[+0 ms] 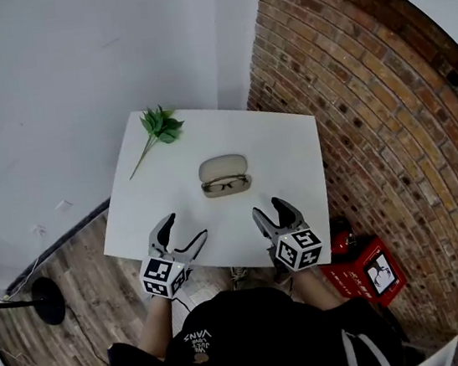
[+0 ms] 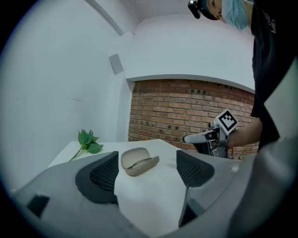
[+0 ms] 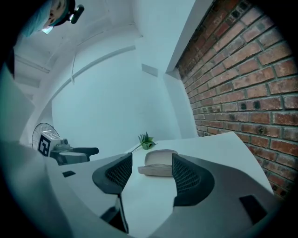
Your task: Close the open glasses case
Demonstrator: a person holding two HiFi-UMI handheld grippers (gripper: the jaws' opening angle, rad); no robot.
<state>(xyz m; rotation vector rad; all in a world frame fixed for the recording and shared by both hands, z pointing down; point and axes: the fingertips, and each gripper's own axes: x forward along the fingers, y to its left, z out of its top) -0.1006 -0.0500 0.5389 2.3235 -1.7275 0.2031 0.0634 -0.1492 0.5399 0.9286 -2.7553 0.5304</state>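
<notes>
An open grey glasses case (image 1: 224, 175) lies near the middle of the white table (image 1: 282, 141), its lid (image 1: 222, 166) tipped back and dark glasses (image 1: 226, 185) in the lower half. My left gripper (image 1: 185, 229) hovers over the table's near edge, left of the case, jaws open and empty. My right gripper (image 1: 270, 208) hovers to the right, also open and empty. The left gripper view shows the case (image 2: 138, 161) ahead between the pads, well apart from them. From the right gripper view, the case (image 3: 159, 163) likewise lies ahead of the open jaws.
A green leafy sprig (image 1: 158, 129) lies at the table's far left corner. A brick wall (image 1: 369, 99) runs along the right side, a white wall behind. On the floor are a red box (image 1: 368, 270) at the right and a fan stand (image 1: 46, 298) at the left.
</notes>
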